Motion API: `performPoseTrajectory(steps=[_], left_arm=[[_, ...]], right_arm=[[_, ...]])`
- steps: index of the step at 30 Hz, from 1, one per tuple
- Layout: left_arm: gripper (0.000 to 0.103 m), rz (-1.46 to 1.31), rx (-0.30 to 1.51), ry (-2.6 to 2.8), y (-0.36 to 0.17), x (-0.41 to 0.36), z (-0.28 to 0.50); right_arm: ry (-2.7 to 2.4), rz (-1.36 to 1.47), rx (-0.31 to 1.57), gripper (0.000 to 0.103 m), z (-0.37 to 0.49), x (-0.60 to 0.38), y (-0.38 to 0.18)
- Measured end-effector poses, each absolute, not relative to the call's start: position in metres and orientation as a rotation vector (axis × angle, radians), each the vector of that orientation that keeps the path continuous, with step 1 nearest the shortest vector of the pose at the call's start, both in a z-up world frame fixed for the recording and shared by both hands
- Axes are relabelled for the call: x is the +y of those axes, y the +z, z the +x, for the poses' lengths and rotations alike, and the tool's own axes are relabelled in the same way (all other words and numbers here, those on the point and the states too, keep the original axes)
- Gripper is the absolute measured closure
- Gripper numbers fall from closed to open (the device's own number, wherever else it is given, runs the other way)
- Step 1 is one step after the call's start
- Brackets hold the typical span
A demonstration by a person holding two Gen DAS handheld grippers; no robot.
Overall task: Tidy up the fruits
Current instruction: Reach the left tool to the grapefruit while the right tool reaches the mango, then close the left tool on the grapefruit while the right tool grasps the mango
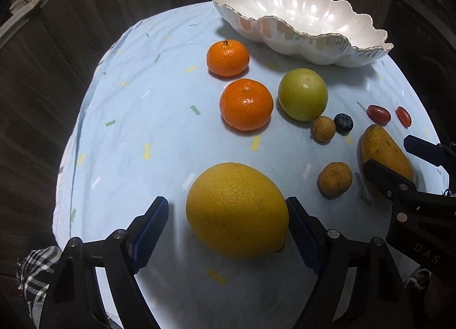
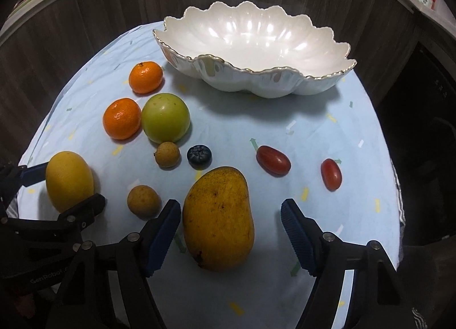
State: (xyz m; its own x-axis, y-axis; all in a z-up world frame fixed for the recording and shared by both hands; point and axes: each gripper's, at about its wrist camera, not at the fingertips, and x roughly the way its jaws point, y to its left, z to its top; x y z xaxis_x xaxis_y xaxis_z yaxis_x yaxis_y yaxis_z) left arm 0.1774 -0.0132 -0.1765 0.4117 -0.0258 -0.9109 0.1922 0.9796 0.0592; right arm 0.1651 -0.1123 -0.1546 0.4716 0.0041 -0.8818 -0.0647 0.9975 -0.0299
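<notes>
Dark wood-grain panelling rings my round table, which is draped in a pale blue cloth with scattered pastel arrows [image 2: 327, 141]. At its far edge sits the white scalloped bowl with a gold rim [image 2: 285, 78], nothing in it. My left gripper [image 1: 228, 212] has its jaws spread around the big yellow lemon [image 1: 236, 209] near the cloth's near-left edge; the right pad looks to touch the rind while the left pad stands off it. My right gripper [image 2: 230, 215] is likewise released, straddling the speckled yellow mango [image 2: 219, 218], with a gap on the right side; on the left I cannot tell whether the pad touches. Only the right wrist view gives me the mango whole, dark freckles on its skin and stem end toward me; the left wrist view shows just its upper part behind a black finger. Between lemon and mango lies a brown longan [image 2: 144, 200]. Farther in rest a second, smaller longan [image 2: 167, 154], a dark blueberry [image 2: 199, 155], a round green fruit [image 2: 166, 117], two glossy orange mandarins [image 2: 122, 122], and toward the right edge two red oval grape tomatoes [image 2: 273, 160].
</notes>
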Motion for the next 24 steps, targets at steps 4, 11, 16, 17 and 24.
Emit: performPoseTrajectory(steps=[4, 11, 16, 17, 24], left_arm=[[0.025, 0.156, 1.145, -0.147, -0.181, -0.012, 0.181], [0.032, 0.131, 1.132, -0.172, -0.183, -0.011, 0.182], [0.043, 0.128, 1.115, -0.193, -0.18, -0.014, 0.179], [0.043, 0.123, 1.114, -0.194, -0.18, -0.014, 0.179], [0.044, 0.121, 1.1, -0.19, -0.176, -0.013, 0.174]], right_arm=[[0.061, -0.047, 1.109, 0.041, 0.169, -0.111, -0.163], [0.086, -0.051, 1.098, 0.052, 0.169, -0.107, -0.167], [0.09, -0.051, 1.093, 0.053, 0.167, -0.106, -0.166], [0.089, -0.052, 1.092, 0.053, 0.167, -0.105, -0.166], [0.082, -0.049, 1.084, 0.054, 0.167, -0.107, -0.163]])
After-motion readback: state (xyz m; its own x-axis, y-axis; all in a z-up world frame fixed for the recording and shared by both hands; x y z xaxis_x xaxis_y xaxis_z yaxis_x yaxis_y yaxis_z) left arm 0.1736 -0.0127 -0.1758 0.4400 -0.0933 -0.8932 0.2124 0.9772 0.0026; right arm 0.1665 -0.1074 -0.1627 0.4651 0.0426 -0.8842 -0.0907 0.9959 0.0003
